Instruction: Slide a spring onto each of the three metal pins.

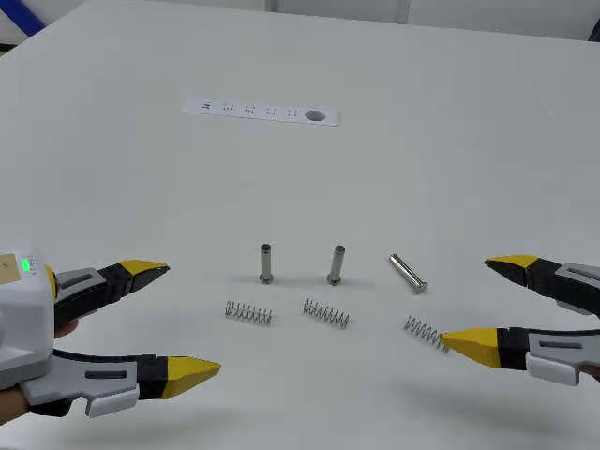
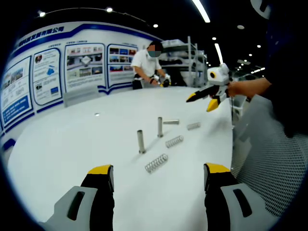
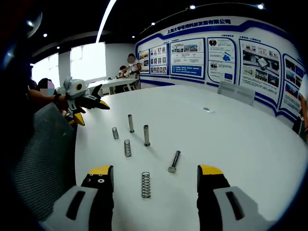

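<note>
A: Where does everything lie?

B: All on the white table point(image 1: 422, 159). There are three pins in a row. The left pin point(image 1: 266, 263) and the middle pin point(image 1: 337, 265) stand upright, wider end down, and the right pin point(image 1: 408, 274) lies on its side. Nearer the person, one spring lies in front of each: the left spring point(image 1: 248, 313), the middle spring point(image 1: 326, 313) and the right spring point(image 1: 425, 332). All three are flat on the table, and none is on a pin yet.

A: And the grippers?

B: Both are empty, jaws spread wide. The left gripper point(image 1: 192, 319) hovers well to the left of the left spring. The right gripper point(image 1: 465, 302) hangs at the right, its lower tip just beside the end of the right spring.

A: How will a spring handle?

B: Light and bouncy, I'd judge — thin wire, open coils. Squeeze it hard across the middle and it may squash, or shoot out from between the tips. A soft pinch across the coils near one end looks better, since that leaves the far end free to meet the pin.

A: And the pins?

B: They look like stiff, smooth metal, so probably slippery, and the upright ones are likely easy to topple with a sideways nudge. The lying one probably wants the other gripper on its head end — that leaves the shaft bare for the spring.
</note>
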Demonstrator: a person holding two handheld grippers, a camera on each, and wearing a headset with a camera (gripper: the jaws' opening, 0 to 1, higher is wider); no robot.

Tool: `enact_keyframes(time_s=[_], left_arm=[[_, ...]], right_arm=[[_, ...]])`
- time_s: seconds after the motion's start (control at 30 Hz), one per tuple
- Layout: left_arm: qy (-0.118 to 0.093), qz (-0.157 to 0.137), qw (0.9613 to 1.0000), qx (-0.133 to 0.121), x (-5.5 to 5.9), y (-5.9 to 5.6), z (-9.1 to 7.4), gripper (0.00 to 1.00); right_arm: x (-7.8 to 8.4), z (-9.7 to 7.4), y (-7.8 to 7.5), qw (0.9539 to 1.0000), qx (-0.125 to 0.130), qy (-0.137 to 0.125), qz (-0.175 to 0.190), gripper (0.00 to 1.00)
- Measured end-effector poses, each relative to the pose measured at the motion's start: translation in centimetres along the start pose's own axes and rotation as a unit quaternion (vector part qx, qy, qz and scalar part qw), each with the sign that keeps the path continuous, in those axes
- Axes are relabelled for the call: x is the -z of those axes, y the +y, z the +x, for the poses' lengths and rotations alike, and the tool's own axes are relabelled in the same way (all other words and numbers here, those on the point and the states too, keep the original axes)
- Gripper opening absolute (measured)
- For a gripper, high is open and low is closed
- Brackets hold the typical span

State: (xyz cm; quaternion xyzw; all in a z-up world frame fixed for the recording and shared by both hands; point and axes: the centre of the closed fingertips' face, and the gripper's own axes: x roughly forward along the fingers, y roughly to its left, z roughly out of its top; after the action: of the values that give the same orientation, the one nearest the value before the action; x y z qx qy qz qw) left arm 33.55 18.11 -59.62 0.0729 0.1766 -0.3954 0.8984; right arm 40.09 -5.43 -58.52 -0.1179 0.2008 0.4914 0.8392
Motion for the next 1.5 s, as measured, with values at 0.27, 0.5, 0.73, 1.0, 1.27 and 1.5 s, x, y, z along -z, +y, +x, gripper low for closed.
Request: enact_keyframes(time_s=[0.27, 0.5, 0.73, 1.0, 1.27, 1.5], left_arm=[[0.0, 0.001, 1.0, 0.0, -0.1, 0.1, -0.1, 0.77], [0.0, 0.002, 1.0, 0.0, -0.2, -0.1, 0.0, 0.77], [0.0, 0.0, 1.0, -0.004, -0.1, 0.1, -0.2, 0.77], [0.002, -0.003, 1.0, -0.002, 0.2, -0.1, 0.0, 0.76], [0.0, -0.003, 1.0, -0.004, 0.0, 0.0, 0.0, 0.75], [0.002, -0.005, 1.0, -0.002, 0.3, -0.1, 0.0, 0.75]], right_arm=[[-1.1, 1.3, -1.4, 0.9996, 0.016, 0.015, 0.02, 0.6], [-1.9, 3.2, -2.0, 0.9989, 0.021, 0.039, 0.013, 0.52], [-1.7, 4.8, -3.0, 0.9969, 0.033, 0.071, 0.008, 0.44], [-1.0, 6.6, -3.9, 0.9925, 0.051, 0.11, 0.015, 0.34], [0.0, 8.0, -4.6, 0.9867, 0.068, 0.147, 0.011, 0.29], [0.7, 9.0, -5.1, 0.9822, 0.08, 0.166, 0.035, 0.23]])
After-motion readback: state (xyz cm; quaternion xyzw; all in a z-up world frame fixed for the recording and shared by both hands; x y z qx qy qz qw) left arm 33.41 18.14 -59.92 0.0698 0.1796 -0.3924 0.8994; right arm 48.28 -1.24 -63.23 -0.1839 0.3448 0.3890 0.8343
